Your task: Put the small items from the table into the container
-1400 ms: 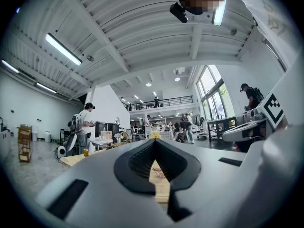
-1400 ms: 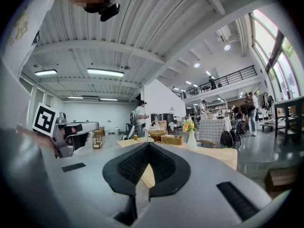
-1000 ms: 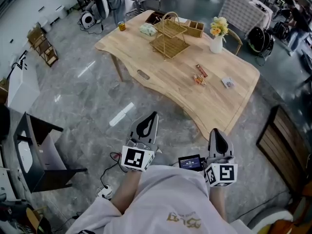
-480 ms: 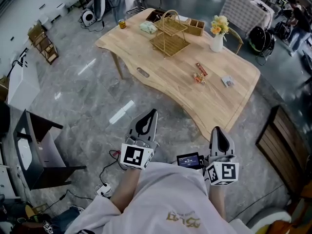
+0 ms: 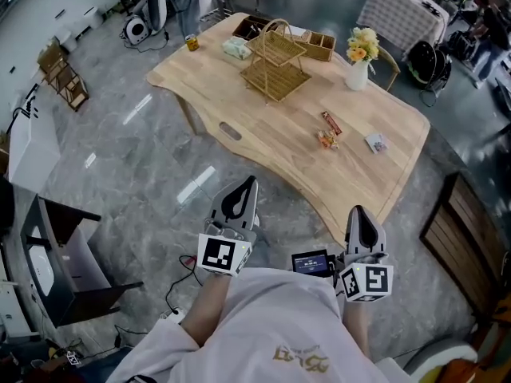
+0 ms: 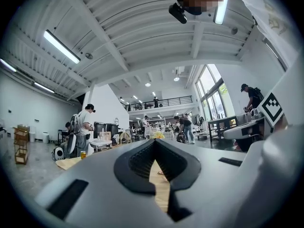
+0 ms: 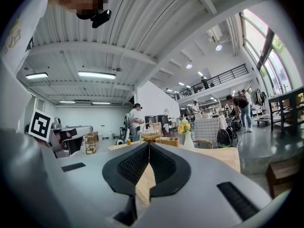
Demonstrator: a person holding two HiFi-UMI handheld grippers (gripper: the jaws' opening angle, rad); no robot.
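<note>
Awaiting a start: nothing appears moved yet.
Wooden table (image 5: 263, 126): well ahead of the person.
Two-tier wire basket (image 5: 275, 62): at the far end, the likely container, no small items visible inside.
Left gripper (image 5: 248, 182), right gripper (image 5: 358, 211): jaws pressed together, empty, short of the table.
Snack bar (image 5: 330, 123), sweets (image 5: 326, 139), white packet (image 5: 375, 143): loose on the tabletop, all left to collect.
</note>
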